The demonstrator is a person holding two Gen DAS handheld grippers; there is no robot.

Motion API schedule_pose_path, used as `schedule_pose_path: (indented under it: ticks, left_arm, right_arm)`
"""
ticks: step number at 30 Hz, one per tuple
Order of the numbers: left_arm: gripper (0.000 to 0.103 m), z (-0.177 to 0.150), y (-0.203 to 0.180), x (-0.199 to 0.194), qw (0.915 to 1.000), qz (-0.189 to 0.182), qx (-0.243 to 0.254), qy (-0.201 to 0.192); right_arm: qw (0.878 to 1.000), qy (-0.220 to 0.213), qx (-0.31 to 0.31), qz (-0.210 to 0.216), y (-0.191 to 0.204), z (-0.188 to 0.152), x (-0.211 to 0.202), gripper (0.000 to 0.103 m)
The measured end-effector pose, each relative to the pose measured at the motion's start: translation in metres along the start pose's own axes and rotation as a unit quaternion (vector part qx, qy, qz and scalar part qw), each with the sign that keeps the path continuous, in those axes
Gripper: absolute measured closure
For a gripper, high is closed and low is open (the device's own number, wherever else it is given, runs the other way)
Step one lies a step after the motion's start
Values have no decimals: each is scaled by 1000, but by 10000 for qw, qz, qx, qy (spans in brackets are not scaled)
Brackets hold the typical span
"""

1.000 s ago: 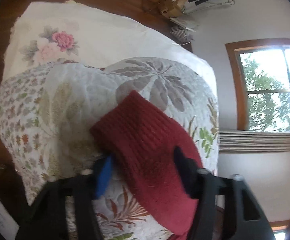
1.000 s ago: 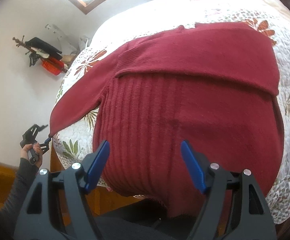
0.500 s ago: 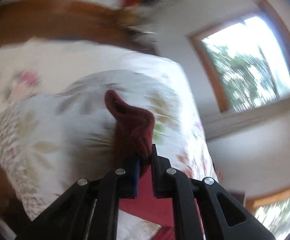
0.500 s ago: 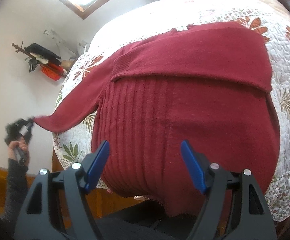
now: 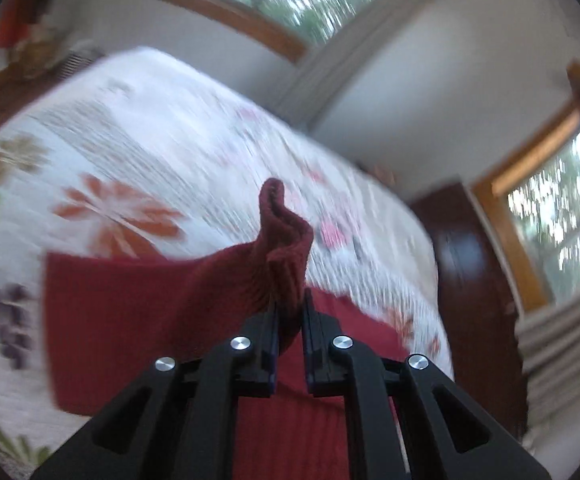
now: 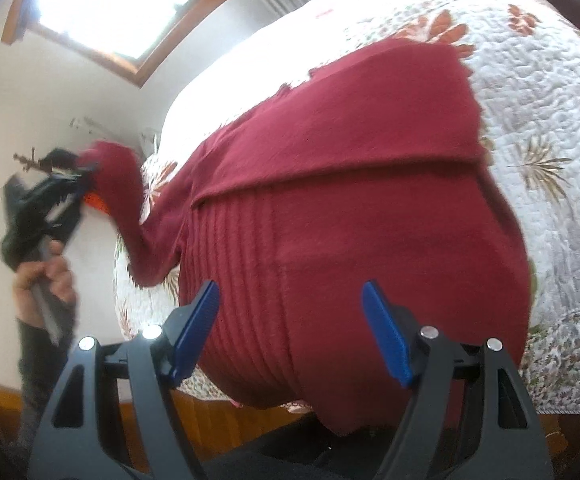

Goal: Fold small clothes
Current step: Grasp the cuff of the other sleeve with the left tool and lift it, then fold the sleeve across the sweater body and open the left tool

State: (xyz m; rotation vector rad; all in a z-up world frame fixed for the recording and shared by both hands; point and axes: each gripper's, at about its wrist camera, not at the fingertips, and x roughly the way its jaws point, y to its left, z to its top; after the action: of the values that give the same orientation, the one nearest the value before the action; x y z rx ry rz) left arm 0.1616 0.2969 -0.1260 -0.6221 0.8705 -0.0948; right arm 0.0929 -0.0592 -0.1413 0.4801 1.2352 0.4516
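Observation:
A dark red knitted sweater lies spread on the flowered quilt, one sleeve folded across its body. My left gripper is shut on the cuff of the other sleeve, which stands up above the fingers; the view is blurred by motion. In the right wrist view that left gripper is held in a hand at the far left, lifting the sleeve off the bed edge. My right gripper hangs open over the sweater's lower hem, with nothing between its blue pads.
The quilt covers a wooden-framed bed. Windows with wooden frames and pleated curtains line the white walls. A dark wooden door stands beyond the bed. A hand and dark sleeve are at the left edge.
The left gripper shut on the sleeve cuff, then lifted it and swung it up and inward towards the sweater's body. The right gripper stayed open and edged slightly closer to the hem.

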Motion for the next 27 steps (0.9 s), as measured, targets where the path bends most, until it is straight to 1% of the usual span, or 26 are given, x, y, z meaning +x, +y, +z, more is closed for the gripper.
schedule_pose_path:
  ticks: [2, 4, 6, 8, 9, 10, 11, 12, 13, 14, 15, 16, 17, 18, 19, 20, 22, 24, 25, 27]
  left_arm:
    - [94, -17, -14, 36, 9990, 22, 139, 414]
    - [94, -33, -26, 73, 9962, 123, 315, 808]
    - [94, -48, -34, 100, 9927, 218, 490, 1083]
    - [93, -62, -38, 110, 9905, 247, 598, 1214]
    - [89, -67, -34, 113, 9898, 246, 616, 1261]
    - [86, -69, -33, 113, 9896, 226, 610, 1285]
    - [80, -70, -33, 109, 9897, 205, 599, 1283]
    - [68, -72, -34, 106, 9899, 156, 587, 1281]
    - [53, -73, -30, 97, 9907, 78, 545, 1247]
    - [46, -70, -28, 86, 9916, 15, 523, 1185]
    - [33, -70, -26, 75, 9923, -43, 519, 1123]
    - [27, -74, -22, 63, 9926, -93, 526, 1089]
    - [23, -78, -19, 53, 9923, -95, 539, 1107]
    - [23, -79, -16, 45, 9920, -62, 538, 1140]
    - [22, -88, -9, 33, 9917, -16, 492, 1189]
    - [21, -97, -2, 23, 9919, 9, 398, 1206]
    - [20, -119, 16, 4, 9923, 39, 145, 1233]
    - [20, -140, 32, -15, 9922, 87, -132, 1239]
    - [20, -154, 43, -27, 9918, 144, -354, 1223]
    - [20, -171, 58, -40, 9902, 212, -671, 1204]
  right_arm:
    - [9999, -72, 110, -19, -8, 3, -6, 29]
    - [9997, -134, 185, -61, -14, 5, -11, 29]
    - [9997, -149, 194, -62, -17, 7, -14, 29]
    - [9998, -117, 160, -40, -17, 12, -13, 28]
    - [9998, -113, 151, -3, -16, 16, -14, 25]
    - [9998, -111, 124, 100, -15, 22, -14, 24]
    - [9997, -97, 108, 179, -14, 27, -14, 24]
    - [9993, -32, 120, 356, -13, 37, -11, 24]
    - [9983, 46, 177, 556, -10, 46, -7, 23]
    - [9950, 196, 288, 931, -8, 59, 0, 23]
    - [9900, 391, 405, 1290, -7, 70, 10, 24]
    - [9854, 543, 513, 1528, -5, 81, 19, 31]
    - [9815, 672, 596, 1692, -3, 91, 30, 35]
    - [9777, 797, 646, 1830, 0, 102, 42, 38]
    - [9742, 960, 695, 1923, 3, 114, 58, 43]
    - [9704, 1141, 743, 1997, 6, 125, 75, 45]
    - [9606, 1507, 829, 2183, 13, 141, 108, 45]
    - [9602, 1706, 781, 2067, 19, 153, 134, 45]
    - [9598, 1837, 764, 1981, 22, 160, 150, 45]
    - [9556, 1990, 786, 2025, 25, 165, 165, 45]
